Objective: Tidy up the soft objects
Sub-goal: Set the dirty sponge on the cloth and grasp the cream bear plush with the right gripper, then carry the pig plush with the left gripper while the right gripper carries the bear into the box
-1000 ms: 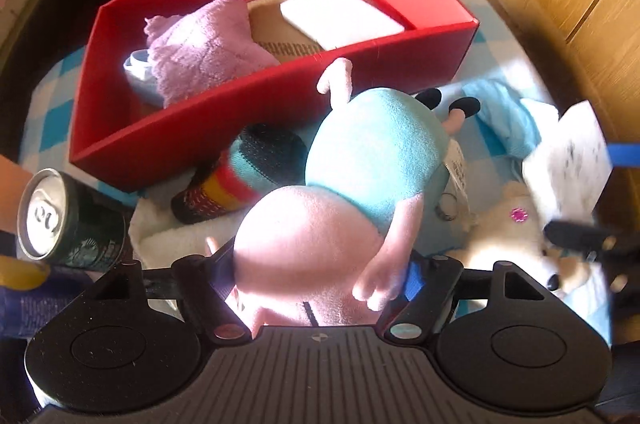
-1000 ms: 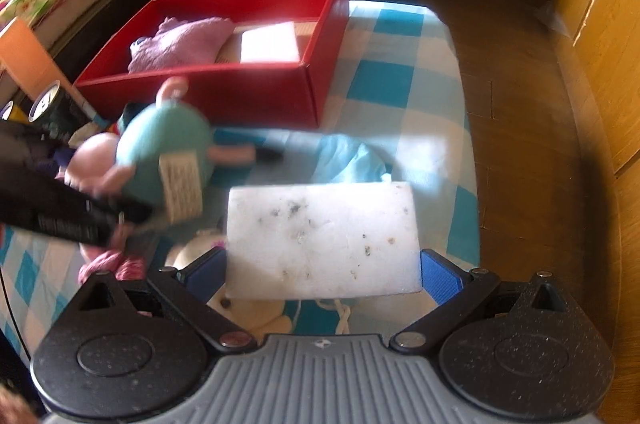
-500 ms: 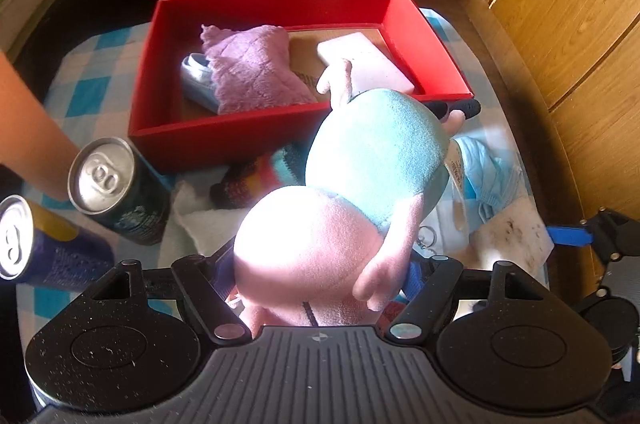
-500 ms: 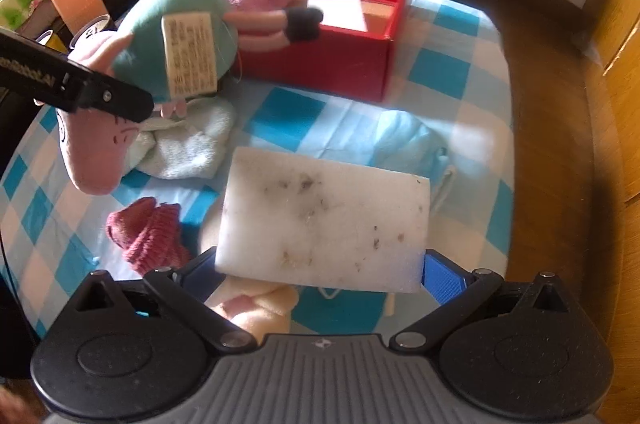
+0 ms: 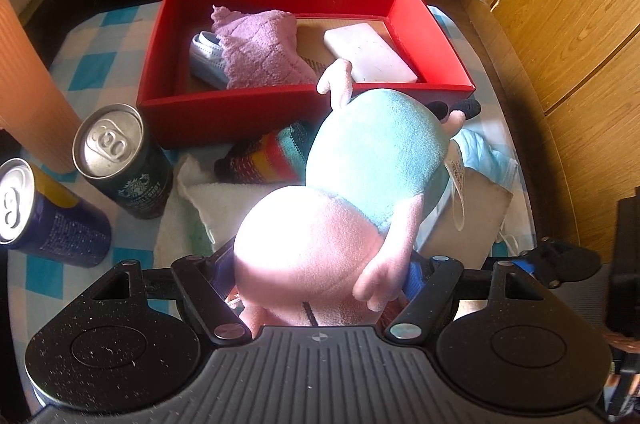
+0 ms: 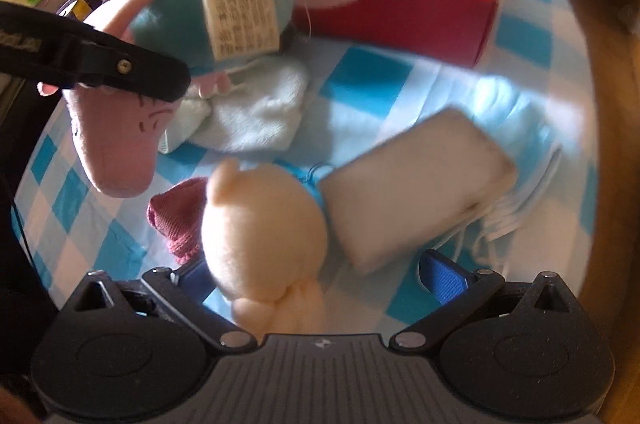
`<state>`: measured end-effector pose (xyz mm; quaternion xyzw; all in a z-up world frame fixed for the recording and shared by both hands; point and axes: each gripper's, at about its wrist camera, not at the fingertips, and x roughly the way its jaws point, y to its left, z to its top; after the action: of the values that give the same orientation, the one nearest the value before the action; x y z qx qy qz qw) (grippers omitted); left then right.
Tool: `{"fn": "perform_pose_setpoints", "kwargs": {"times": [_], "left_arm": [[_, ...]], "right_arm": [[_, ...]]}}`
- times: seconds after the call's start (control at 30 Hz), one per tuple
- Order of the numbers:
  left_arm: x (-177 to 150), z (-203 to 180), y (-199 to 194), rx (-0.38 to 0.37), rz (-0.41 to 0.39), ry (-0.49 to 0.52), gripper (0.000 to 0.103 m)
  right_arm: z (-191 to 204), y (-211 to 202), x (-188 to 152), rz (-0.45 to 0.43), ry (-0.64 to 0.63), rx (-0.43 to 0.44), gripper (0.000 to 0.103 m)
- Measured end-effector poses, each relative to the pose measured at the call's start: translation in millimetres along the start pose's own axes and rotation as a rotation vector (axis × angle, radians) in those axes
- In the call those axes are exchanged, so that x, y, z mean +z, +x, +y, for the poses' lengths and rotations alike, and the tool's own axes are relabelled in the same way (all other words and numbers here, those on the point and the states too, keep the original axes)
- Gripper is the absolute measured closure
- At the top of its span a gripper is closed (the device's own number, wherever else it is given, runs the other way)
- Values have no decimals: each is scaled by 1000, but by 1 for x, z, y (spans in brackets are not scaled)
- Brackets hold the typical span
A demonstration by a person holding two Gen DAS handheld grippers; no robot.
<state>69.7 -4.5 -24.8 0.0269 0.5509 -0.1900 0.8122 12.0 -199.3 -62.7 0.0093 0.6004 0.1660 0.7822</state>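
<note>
While the pig plush (image 5: 360, 192) hangs by its pink head between the pads of the left gripper (image 5: 320, 280), clear of the table and just short of the red box (image 5: 224, 112), the step in hand looks like carrying it over the near wall to join the soft things inside. Its jaws stand wide but press on the stuffed head, so the toy is gripped. The next move likely calls for lifting the dangling teal body and black feet past the rim, then releasing over the bare cardboard floor. The right gripper (image 6: 320, 274) is spread with nothing clamped; a cream plush (image 6: 260, 236) sits between its blue pads, and a pale sponge block (image 6: 412, 192) lies just beyond. Inside the box rest a lilac quilted cloth (image 5: 260, 52), a folded mask (image 5: 206, 58) and a white sponge (image 5: 368, 52). Outside lie a striped knit sock (image 5: 264, 160), a white fluffy towel (image 5: 208, 204) and two hard metal cans (image 5: 120, 160).
</note>
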Motion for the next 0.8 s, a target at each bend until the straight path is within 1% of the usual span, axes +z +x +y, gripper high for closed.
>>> {"fn": "perform_pose_setpoints", "kwargs": {"times": [0.13,0.17,0.2,0.23,0.3,0.4,0.43,0.53,0.63,0.73,0.8], "left_arm": [[0,4,-3,-9,-6,-12,28],[0,6,-3,-14,-8,-16,28],[-1,8,-4,-18,-10,-24,28],[-1,10,-5,-22,-13,-33,28],[-3,13,-5,-25,-11,-41,28],[-10,18,-3,-20,3,-42,28],[-13,20,-3,-25,5,-43,28],[-21,25,0,-33,20,-51,28],[-23,26,4,-26,29,-54,28],[-21,24,5,-39,27,-62,28],[-20,20,5,-41,24,-49,28]], "right_arm": [[6,2,-1,-5,-23,-2,28],[9,1,-2,-14,-40,-4,33],[13,0,-3,-20,-60,-9,40],[16,1,-5,-22,-76,-15,45],[19,3,-7,-24,-82,-15,61],[18,1,-11,-41,-85,-10,69],[15,0,-11,-41,-74,9,72],[6,-5,-12,-48,-43,45,75],[-3,-5,-12,-35,-13,56,75],[-4,-6,-12,-51,7,68,74],[-3,-6,-12,-44,-10,77,74]]}}
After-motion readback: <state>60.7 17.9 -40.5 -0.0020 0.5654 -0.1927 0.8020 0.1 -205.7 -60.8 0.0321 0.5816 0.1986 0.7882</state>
